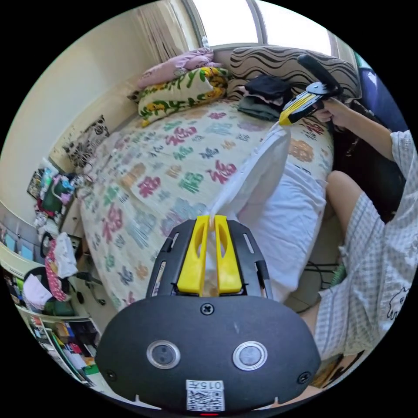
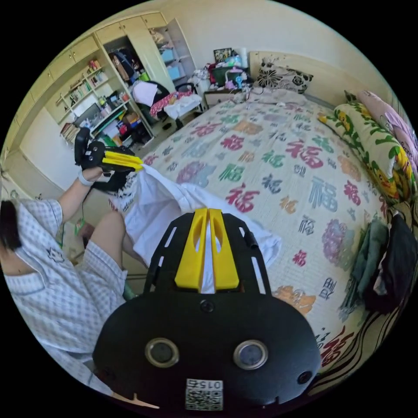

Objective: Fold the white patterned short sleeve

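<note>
Both grippers pinch the raised white shirt.

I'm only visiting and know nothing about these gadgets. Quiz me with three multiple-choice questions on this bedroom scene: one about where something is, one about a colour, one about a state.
1. Where does the dark pile of clothes lie?
A. on the bed near the striped cushion
B. on the desk chair
C. on the floor

2. What colour are the gripper jaws?
A. red
B. yellow
C. green

3. How is the white garment held?
A. lying flat, untouched
B. by one gripper
C. by both grippers

Answers:
1 A, the dark clothes lie on the bed.
2 B, both pairs are yellow.
3 C, the left gripper and right gripper pinch the white garment.
</note>
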Demonstrator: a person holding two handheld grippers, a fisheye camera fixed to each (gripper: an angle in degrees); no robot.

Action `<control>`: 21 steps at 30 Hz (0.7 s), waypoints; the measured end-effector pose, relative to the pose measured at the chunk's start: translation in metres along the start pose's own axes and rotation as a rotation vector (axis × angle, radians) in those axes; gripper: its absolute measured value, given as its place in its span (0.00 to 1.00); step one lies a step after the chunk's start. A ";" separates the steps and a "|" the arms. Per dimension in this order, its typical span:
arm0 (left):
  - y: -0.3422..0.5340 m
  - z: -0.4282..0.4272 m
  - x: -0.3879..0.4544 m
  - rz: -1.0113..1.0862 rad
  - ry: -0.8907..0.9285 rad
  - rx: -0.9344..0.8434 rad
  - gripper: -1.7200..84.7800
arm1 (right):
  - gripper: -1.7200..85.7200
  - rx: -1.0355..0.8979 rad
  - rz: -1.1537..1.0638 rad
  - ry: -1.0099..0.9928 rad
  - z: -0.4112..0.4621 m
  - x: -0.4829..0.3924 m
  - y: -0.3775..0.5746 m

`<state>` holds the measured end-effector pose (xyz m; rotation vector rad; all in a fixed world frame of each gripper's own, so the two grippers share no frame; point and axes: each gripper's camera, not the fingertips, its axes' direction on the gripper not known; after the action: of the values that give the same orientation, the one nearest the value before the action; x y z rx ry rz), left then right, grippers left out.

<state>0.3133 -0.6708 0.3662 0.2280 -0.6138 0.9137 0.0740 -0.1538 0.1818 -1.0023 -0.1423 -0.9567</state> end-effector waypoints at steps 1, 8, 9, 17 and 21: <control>-0.008 0.001 -0.012 0.005 -0.028 0.004 0.04 | 0.01 0.011 0.002 0.008 -0.004 0.011 -0.009; -0.112 0.117 -0.180 -0.181 -0.352 -0.031 0.04 | 0.01 0.005 0.132 0.315 0.051 0.166 -0.144; -0.114 0.141 -0.199 -0.279 -0.398 -0.058 0.04 | 0.01 -0.040 0.195 0.356 0.071 0.189 -0.152; 0.053 0.167 -0.160 -0.367 -0.119 -0.028 0.08 | 0.09 -0.136 0.053 0.174 0.102 0.212 -0.010; 0.209 0.173 -0.123 -0.604 0.061 -0.276 0.10 | 0.11 -0.306 0.305 0.123 0.086 0.243 0.137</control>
<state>0.0217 -0.7025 0.4192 0.1233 -0.5614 0.2491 0.3473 -0.2123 0.2647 -1.2012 0.2617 -0.7685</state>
